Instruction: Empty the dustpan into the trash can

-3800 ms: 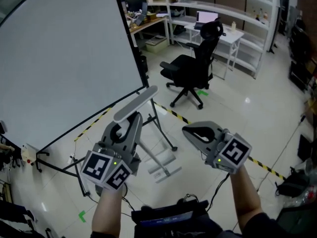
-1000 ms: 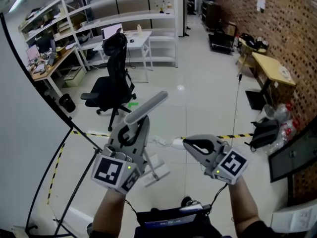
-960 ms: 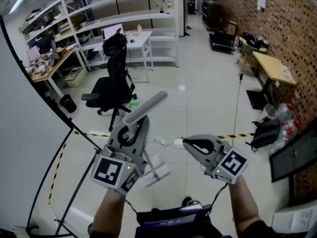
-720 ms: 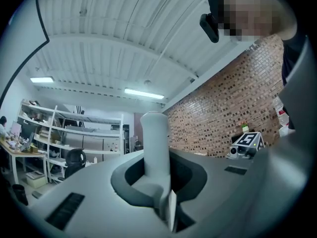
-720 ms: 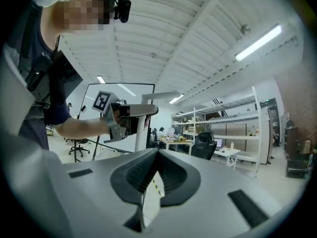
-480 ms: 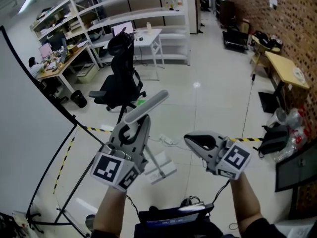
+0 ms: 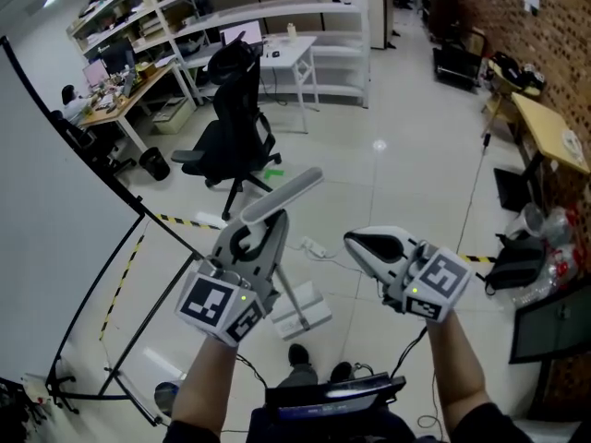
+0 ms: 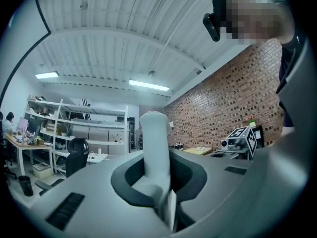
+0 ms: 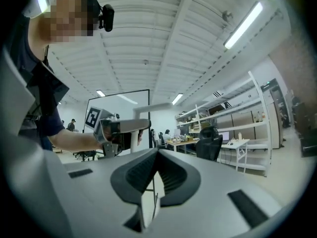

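The left gripper (image 7: 263,232) is clenched on the smooth, rounded pale-grey handle of the dustpan (image 7: 284,194), whose boxy white pan hangs on a thin pole above the glossy tiled floor (image 7: 406,173). The right gripper (image 7: 358,241), matte grey with ribbed pads, is closed on nothing. Since earlier the grip is unchanged, but the flat white screen (image 7: 55,220) has slid left and a brick wall (image 7: 554,26) has appeared; two grippers, one dustpan, one black office chair (image 7: 231,141).

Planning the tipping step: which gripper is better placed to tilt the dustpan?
Left. The left gripper is shut on the dustpan's handle, with the pan below it. The right gripper is shut, empty, off to the side.
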Demonstrator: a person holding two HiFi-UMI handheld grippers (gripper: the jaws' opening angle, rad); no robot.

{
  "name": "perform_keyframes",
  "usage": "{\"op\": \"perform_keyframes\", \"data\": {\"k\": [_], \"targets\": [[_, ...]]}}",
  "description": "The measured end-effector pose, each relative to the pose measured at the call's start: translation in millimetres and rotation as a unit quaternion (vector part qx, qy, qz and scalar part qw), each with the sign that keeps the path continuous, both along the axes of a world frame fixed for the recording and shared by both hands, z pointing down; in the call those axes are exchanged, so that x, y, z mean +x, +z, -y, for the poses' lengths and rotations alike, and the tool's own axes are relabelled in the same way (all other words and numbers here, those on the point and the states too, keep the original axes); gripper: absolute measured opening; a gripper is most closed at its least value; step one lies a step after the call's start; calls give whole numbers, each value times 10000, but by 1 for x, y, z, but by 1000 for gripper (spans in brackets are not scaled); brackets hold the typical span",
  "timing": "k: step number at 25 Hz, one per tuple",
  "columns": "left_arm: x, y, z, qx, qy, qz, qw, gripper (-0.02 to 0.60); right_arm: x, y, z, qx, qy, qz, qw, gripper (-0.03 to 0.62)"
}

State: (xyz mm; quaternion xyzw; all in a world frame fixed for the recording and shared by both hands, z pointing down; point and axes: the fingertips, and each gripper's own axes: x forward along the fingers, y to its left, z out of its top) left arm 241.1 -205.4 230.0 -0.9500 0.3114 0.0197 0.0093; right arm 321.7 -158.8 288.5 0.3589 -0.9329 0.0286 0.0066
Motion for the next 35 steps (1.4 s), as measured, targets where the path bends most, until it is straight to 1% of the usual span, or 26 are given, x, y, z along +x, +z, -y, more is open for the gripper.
{"op": "perform_keyframes", "data": {"k": [5, 10, 18, 23, 26, 29, 35], "targets": [[5, 4, 11, 147, 49, 66, 9999, 37, -3, 0, 12, -52, -68, -310, 9995, 14], [-2, 8, 28, 321, 121, 105, 9994, 37, -21, -7, 31, 43, -172, -488, 9987, 14], [-37, -5, 71, 412, -15, -199, 9989, 37, -61, -4, 65, 82, -288, -765, 9966, 14], [-51, -6, 93, 391, 54, -366, 9985, 37, -80, -4, 89, 27, -271, -932, 9953, 14], [-58, -2, 106, 321, 85, -465, 9984, 38, -90, -2, 103, -15, -235, -973, 9950, 14], [-65, 5, 118, 209, 87, -628, 9978, 37, -103, 6, 112, -58, -279, -1137, 9931, 14], [-85, 25, 145, 20, 105, -674, 9977, 37, -131, 24, 134, -193, -333, -1354, 9900, 14]]}}
